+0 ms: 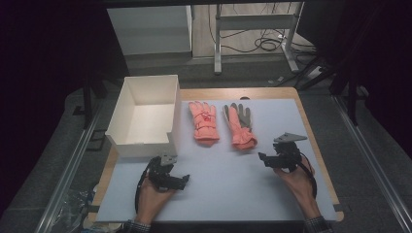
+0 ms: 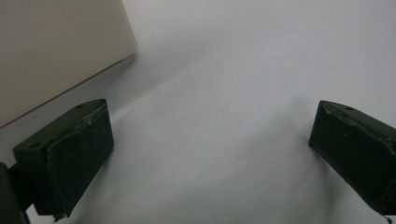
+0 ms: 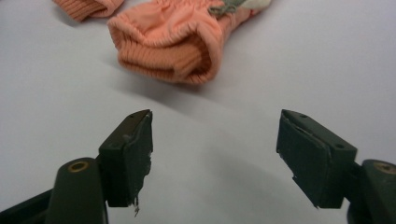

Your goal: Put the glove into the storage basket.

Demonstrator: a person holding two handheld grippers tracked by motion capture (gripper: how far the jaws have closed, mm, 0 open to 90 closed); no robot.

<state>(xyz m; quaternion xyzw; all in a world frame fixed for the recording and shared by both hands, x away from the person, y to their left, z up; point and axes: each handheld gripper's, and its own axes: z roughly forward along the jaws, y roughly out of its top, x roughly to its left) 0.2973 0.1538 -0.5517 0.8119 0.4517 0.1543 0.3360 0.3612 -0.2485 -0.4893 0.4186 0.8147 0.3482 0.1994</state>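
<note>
Nearest the lower edge of the high view, two hand-held grippers are seen above a pale table (image 1: pixel 218 194). The left gripper (image 1: pixel 180 180) is held low just in front of the white box (image 1: pixel 145 114); in the left gripper view its jaws are spread wide, with nothing between them but bare table surface, and the box wall (image 2: pixel 56 51) is seen close on one side. The right gripper (image 1: pixel 265 158) is held further forward, aimed at the ribbed cuff of the right-hand glove (image 3: pixel 168 46). Its jaws are likewise fully parted and empty, the cuff lying just beyond the tips and not yet touched.

Further off, the two orange gloves are laid flat side by side, fingers pointing away: the left-hand glove (image 1: pixel 204 121) just beside the box, the right-hand glove (image 1: pixel 239 125) with its grey palm patch, a little apart from it. The box is open-topped and appears empty.

The step in hand is judged to be an approach to the nearer cuff. A sound grasp would be obtained by lowering the right gripper until one jaw slides beneath the doubled cuff edge, so that both layers are pinched rather than the upper fabric alone; closing too high risks the knit slipping free.
</note>
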